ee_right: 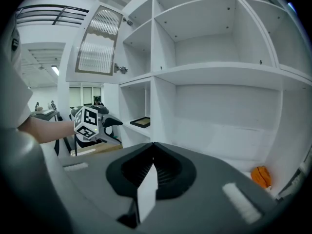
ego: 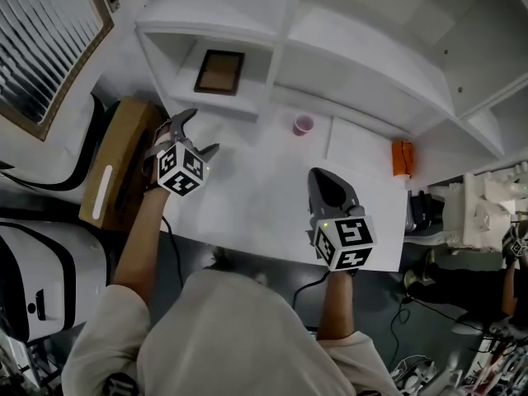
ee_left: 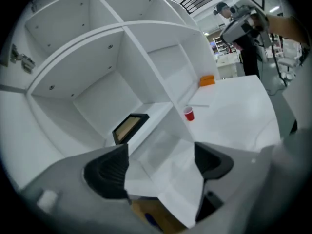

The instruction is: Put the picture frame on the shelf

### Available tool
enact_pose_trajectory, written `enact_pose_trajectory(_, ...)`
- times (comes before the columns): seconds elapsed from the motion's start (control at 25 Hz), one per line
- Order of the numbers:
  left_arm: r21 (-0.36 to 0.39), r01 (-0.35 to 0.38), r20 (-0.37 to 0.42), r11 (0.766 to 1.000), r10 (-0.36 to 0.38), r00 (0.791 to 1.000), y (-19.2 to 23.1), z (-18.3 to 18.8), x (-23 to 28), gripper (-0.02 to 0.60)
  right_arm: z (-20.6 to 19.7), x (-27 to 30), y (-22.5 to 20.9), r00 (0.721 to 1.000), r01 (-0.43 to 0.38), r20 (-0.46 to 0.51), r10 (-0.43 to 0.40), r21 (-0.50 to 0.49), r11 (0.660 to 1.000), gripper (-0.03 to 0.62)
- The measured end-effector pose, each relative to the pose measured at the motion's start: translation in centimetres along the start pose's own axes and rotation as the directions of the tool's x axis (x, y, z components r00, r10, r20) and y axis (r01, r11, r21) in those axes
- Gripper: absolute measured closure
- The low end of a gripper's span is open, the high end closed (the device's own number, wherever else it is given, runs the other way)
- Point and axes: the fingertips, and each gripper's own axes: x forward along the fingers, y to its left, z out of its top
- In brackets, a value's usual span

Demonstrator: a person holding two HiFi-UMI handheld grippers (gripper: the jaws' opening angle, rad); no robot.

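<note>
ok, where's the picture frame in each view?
Head view: picture frame at upper left, on the low shelf.
Left gripper view: left of centre, same shelf.
Right gripper view: small, left of centre.
Shared landmark: the orange object, right of the frame in all three.

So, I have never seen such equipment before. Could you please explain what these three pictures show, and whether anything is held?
There is no robot here. A person holds a two-jaw hand tool in each hand. One picture comes from a camera on the person's head, looking down. The other two come from cameras riding on each tool. The left tongs are open and empty. The right tongs are shut, with nothing in them. On the white table stand a small red cup and an orange object. The picture frame lies in a low compartment of the shelf.
</note>
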Motion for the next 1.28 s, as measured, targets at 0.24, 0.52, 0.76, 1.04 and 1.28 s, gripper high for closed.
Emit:
enact_pose_trajectory(0.24, -0.032, 0.010, 0.012, 0.999, -0.009, 1.000, -3.3, 0.3, -3.7, 0.242, 0.5, -2.4, 0.4, 1.000, -0.008, 0.026, 0.009, -0.026, 1.000, 0.588)
enact_pose_trajectory(0.52, -0.106, 0.019, 0.084, 0.994, -0.010, 0.996, -6.9, 2.2, -8.3, 0.339, 0.7, -5.8, 1.2, 0.998, -0.021, 0.053, 0.024, -0.052, 0.998, 0.588)
enact_pose_trajectory(0.76, -0.217, 0.003, 0.156, 0.976, 0.032, 0.987, -9.2, 3.9, -11.9, 0.359, 0.5, -8.7, 2.1, 0.996, -0.035, 0.074, 0.040, -0.071, 0.997, 0.588)
enact_pose_trajectory(1.04, -0.290, -0.029, 0.195, 0.957, 0.089, 0.977, -11.9, 4.6, -16.1, 0.407, -0.1, -12.2, 3.3, 0.994, -0.048, 0.091, 0.056, -0.089, 0.995, 0.588)
enact_pose_trajectory(1.28, -0.359, -0.073, 0.214, 0.930, 0.158, 0.964, -13.4, 5.4, -19.2, 0.458, -0.4, -15.0, 4.1, 0.992, -0.055, 0.108, 0.067, -0.108, 0.993, 0.588)
